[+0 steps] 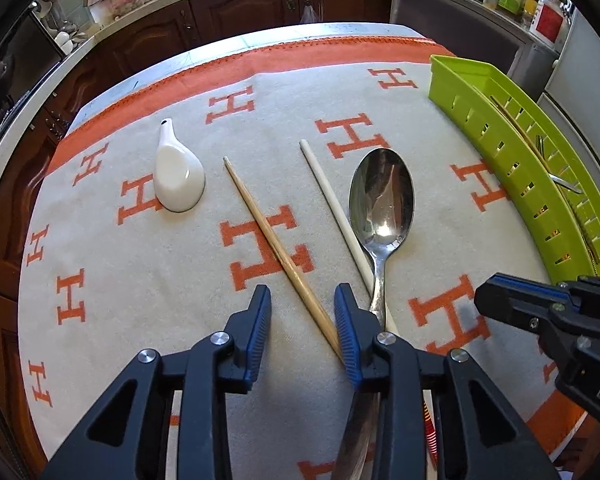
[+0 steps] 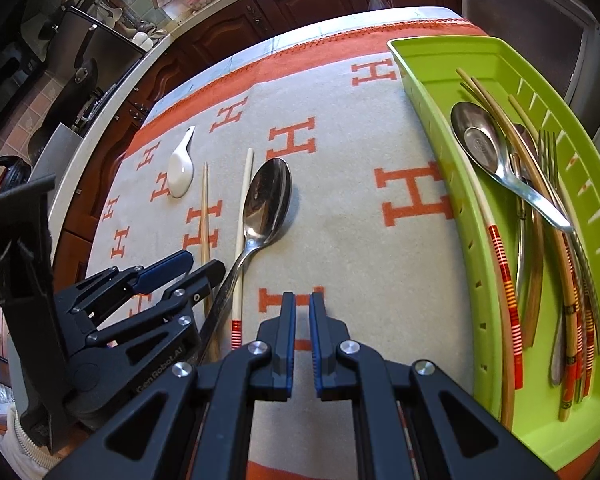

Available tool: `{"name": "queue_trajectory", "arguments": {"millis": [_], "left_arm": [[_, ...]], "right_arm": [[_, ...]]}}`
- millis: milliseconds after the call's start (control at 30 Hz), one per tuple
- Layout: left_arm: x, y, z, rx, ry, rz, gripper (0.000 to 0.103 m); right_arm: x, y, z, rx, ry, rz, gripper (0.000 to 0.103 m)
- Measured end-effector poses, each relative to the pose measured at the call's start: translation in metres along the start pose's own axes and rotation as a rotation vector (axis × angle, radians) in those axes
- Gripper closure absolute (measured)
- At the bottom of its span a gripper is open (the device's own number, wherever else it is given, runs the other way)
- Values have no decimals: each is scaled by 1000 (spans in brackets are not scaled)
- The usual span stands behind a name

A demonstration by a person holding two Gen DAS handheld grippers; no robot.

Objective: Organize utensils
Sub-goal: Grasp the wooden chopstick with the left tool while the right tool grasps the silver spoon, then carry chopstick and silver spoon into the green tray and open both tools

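Observation:
My left gripper [image 1: 303, 304] stands open, pointing down over the cloth. A wooden chopstick [image 1: 268, 236] runs between its fingers, close to the right one, and neither pad presses on it. Just to its right lie a white chopstick [image 1: 328, 196] with a red-striped end and a large metal spoon [image 1: 382, 196], handle crossing it. A white ceramic spoon [image 1: 178, 176] lies further left. My right gripper [image 2: 303, 304] is shut on nothing, over bare cloth between the metal spoon [image 2: 268, 200] and the green tray [image 2: 432, 92]. The left gripper [image 2: 204, 264] shows at its left.
The green tray's slotted wall [image 1: 480, 120] stands at the table's right edge. Inside it lie metal spoons [image 2: 480, 140], a fork [image 2: 548, 152] and several chopsticks. A beige cloth [image 2: 360, 248] with orange letters covers the table. Dark kitchen cabinets [image 1: 240, 8] stand beyond the far edge.

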State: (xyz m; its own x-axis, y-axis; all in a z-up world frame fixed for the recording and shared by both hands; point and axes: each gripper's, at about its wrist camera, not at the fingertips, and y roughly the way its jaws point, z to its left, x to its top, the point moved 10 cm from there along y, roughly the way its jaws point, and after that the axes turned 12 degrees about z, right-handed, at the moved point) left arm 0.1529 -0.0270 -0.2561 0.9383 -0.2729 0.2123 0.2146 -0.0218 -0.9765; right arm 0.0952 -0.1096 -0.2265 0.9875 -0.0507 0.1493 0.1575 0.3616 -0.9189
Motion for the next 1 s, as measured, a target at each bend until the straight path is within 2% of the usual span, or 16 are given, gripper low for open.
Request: {"name": "queue_trajectory", "arguments": {"millis": [67, 133, 267, 333, 633, 767, 833, 867, 900, 1000], "left_arm": [[0, 0, 0, -5, -1, -2, 75], [0, 0, -2, -39, -4, -5, 91], [-5, -1, 6, -138, -65, 4, 99], [-10, -1, 13, -186, -98, 14, 99], [-57, -7, 61, -221, -210, 21, 99], [-69, -12, 72, -226, -232, 4, 99], [-71, -12, 77, -235, -240, 4, 99], [-70, -11, 78, -239, -246, 3, 99], [-70, -11, 81, -242, -252, -2, 99], [-67, -11, 85, -249, -262, -12, 99]], "right_arm": [[-3, 2, 0, -1, 0, 10, 96], [-5, 3, 3, 6, -6, 15, 96], [-10, 3, 10, 32, -15, 25, 96], [-12, 4, 15, 37, -21, 34, 96], [-7, 11, 44, 117, -26, 66, 96], [14, 13, 42, 117, 13, 27, 96], [25, 13, 34, 91, 48, -5, 86], [32, 13, 26, 74, 77, -26, 75], [38, 13, 22, 65, 94, -42, 71], [52, 13, 16, 44, 97, -93, 71]]}}
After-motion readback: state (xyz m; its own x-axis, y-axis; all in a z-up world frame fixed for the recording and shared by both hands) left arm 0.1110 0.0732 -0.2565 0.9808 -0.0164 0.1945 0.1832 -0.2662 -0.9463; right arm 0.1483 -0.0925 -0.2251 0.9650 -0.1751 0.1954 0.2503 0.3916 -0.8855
